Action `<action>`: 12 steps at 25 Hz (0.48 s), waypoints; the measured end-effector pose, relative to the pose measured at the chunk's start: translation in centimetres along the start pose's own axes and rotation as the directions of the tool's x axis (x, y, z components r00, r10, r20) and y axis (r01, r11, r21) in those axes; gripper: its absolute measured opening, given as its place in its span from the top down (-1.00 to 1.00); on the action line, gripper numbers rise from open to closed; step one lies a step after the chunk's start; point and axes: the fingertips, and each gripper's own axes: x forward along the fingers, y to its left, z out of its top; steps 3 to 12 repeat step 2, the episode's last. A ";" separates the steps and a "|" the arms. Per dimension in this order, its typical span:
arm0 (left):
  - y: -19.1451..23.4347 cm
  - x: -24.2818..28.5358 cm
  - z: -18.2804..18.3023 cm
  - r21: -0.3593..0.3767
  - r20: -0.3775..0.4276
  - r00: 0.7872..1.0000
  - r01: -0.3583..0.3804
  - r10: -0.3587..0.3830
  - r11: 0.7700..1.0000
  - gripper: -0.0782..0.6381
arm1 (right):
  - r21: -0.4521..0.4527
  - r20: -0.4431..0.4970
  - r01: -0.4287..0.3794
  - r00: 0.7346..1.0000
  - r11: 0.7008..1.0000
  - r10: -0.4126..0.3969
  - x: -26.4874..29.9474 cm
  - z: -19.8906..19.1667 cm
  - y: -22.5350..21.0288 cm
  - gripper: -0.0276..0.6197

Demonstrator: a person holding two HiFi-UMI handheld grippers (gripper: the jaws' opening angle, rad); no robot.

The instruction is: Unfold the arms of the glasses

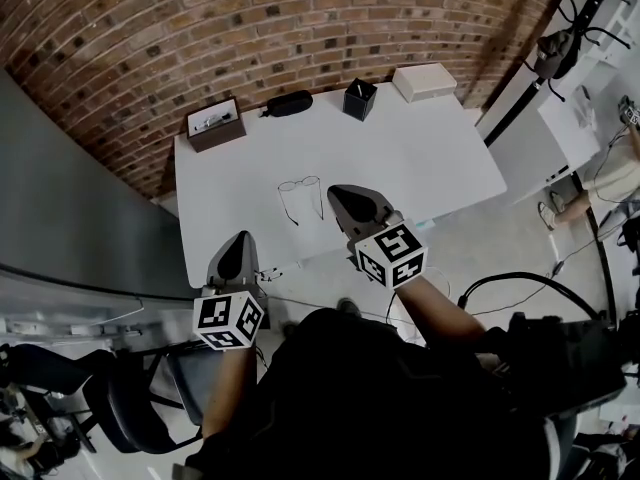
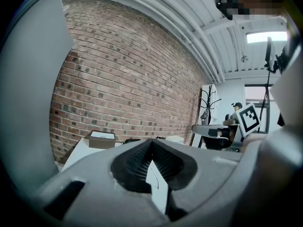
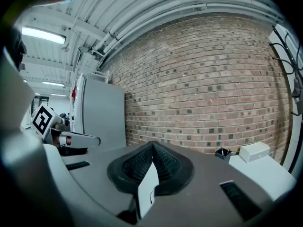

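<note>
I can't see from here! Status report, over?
Left tongs shut, empty. Right tongs shut, empty, near glasses. Arms look unfolded. Nothing in the way.

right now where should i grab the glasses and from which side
Probably the arm nearest the right gripper, close to its hinge, coming from the near edge of the table. The glasses lie flat, lenses toward the wall, thin arms seemingly trailing toward you, so pinch across that arm. The gripper is shut; open it first.
</note>
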 end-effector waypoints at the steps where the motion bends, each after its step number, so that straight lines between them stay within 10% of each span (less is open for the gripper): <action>1: 0.0 0.0 0.0 -0.001 -0.001 1.000 -0.001 0.001 1.000 0.75 | -0.001 -0.002 0.000 1.000 1.000 0.000 0.0 0.0 0.0 0.89; 12: 0.0 0.0 0.0 -0.002 -0.002 1.000 -0.002 0.002 1.000 0.75 | -0.001 -0.005 0.000 1.000 1.000 0.000 0.0 0.0 0.0 0.89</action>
